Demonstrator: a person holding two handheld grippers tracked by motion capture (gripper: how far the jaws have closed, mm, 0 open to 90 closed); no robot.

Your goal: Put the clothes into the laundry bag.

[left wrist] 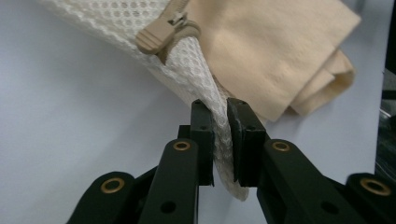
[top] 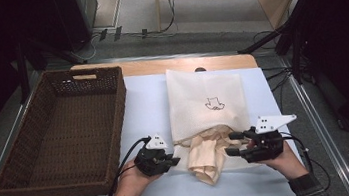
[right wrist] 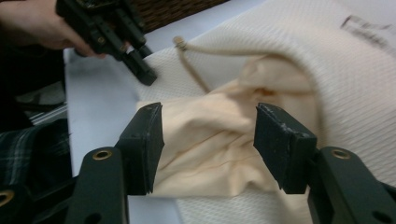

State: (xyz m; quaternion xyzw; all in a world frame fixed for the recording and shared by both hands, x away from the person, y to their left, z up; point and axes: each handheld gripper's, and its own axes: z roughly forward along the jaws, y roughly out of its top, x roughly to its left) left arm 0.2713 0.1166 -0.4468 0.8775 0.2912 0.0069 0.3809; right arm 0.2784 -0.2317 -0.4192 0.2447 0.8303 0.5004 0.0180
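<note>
A: High view: the mesh bag (top: 207, 105) lies on the white mat (top: 148, 106) mid-table, its mouth toward the person, and the beige cloth (top: 209, 158) sticks half out of it. The left gripper (top: 169, 161) sits at the bag's near left corner, the right gripper (top: 235, 147) at the cloth's right side.

B: Are the jaws holding anything?

A: In the left gripper view the jaws are pinched on the bag's mesh edge (left wrist: 223, 140), just below the zipper pull (left wrist: 156, 38). In the right gripper view the jaws stand apart with the cloth (right wrist: 210, 144) between them, the pads not pressing it.

B: What could go wrong?

A: I judge the left pinch thin; it grips only an edge strip, so a hard tug on the cloth could slip the mesh out and drag the whole bag along. The right jaws could also close on mesh as well as cloth, since the bag's lip (right wrist: 299, 70) arches right over the cloth. The drawstring (right wrist: 194, 70) lies loose near the mouth and might snag.

B: Room to move?

A: The basket (top: 64, 136) stands just left of the left hand, its wall near. The mat's near edge is close to both wrists. To the right, the mat ends soon after the right hand; beyond the bag, the table's wooden far edge (top: 183, 64)
</note>
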